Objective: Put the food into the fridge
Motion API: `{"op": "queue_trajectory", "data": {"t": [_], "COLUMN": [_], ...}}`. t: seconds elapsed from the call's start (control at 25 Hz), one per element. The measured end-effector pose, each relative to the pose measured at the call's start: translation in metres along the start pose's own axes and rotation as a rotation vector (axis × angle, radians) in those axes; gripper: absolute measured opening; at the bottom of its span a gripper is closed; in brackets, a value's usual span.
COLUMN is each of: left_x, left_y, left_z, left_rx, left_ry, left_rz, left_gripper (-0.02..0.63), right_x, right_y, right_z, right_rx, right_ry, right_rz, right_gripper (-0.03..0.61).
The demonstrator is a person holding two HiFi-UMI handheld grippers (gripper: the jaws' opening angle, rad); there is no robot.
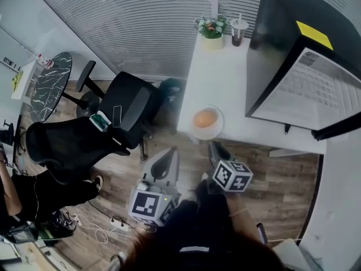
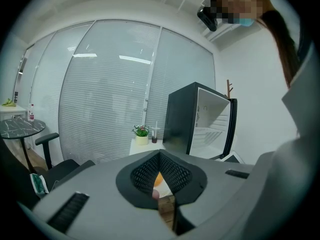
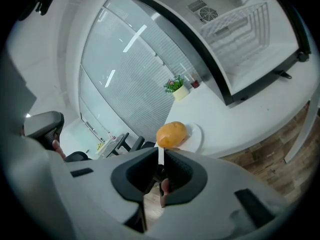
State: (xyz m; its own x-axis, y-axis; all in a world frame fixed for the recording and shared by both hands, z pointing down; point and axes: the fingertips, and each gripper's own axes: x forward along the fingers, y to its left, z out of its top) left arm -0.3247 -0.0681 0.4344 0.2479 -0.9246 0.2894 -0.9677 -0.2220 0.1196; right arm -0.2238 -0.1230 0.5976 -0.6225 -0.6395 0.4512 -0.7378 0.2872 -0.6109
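An orange-yellow round food [image 1: 205, 118] lies on a white plate [image 1: 194, 132] at the near edge of the white table [image 1: 220, 78]. The black mini fridge [image 1: 271, 55] stands on the table at the right, its door [image 1: 316, 89] swung wide open. Both grippers hang below the table edge, pointing at the plate. My left gripper [image 1: 171, 153] is shut and empty; its view shows the food [image 2: 157, 179] beyond the pads. My right gripper [image 1: 214, 147] is close to the plate, jaws a narrow slit apart, holding nothing. In the right gripper view the food [image 3: 171, 134] sits just beyond that gripper [image 3: 160, 151].
A potted plant [image 1: 212, 27] and a cup with a straw [image 1: 238, 31] stand at the table's far end. Two black office chairs [image 1: 127, 109] [image 1: 62, 145] are to the left, with a round marble table [image 1: 51, 83] beyond. A power strip [image 1: 118, 223] lies on the wooden floor.
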Motion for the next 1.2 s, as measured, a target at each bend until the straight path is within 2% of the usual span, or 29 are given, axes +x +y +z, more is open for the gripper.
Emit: {"op": "queue_trajectory", "data": {"t": [0.2,0.52,1.2], "left_x": [0.003,0.009,0.017], "left_y": [0.005,0.012,0.018], "left_z": [0.002,0.0,-0.001], "left_rx": [0.001,-0.016,-0.015], "left_ry": [0.0,0.004,0.031], "left_rz": [0.002,0.022,0.054], "left_gripper": [0.012,0.012,0.012], "right_x": [0.006,0.019,0.046], "right_y": [-0.008,-0.02,-0.038], "right_z": [-0.006,-0.019,-0.036], "right_rx": [0.047,0.192,0.435], "right_ry": [0.02,0.066,0.117], "right_rz": [-0.007,0.019,0.064], "right_gripper": [0.034,0.071,0.098]}}
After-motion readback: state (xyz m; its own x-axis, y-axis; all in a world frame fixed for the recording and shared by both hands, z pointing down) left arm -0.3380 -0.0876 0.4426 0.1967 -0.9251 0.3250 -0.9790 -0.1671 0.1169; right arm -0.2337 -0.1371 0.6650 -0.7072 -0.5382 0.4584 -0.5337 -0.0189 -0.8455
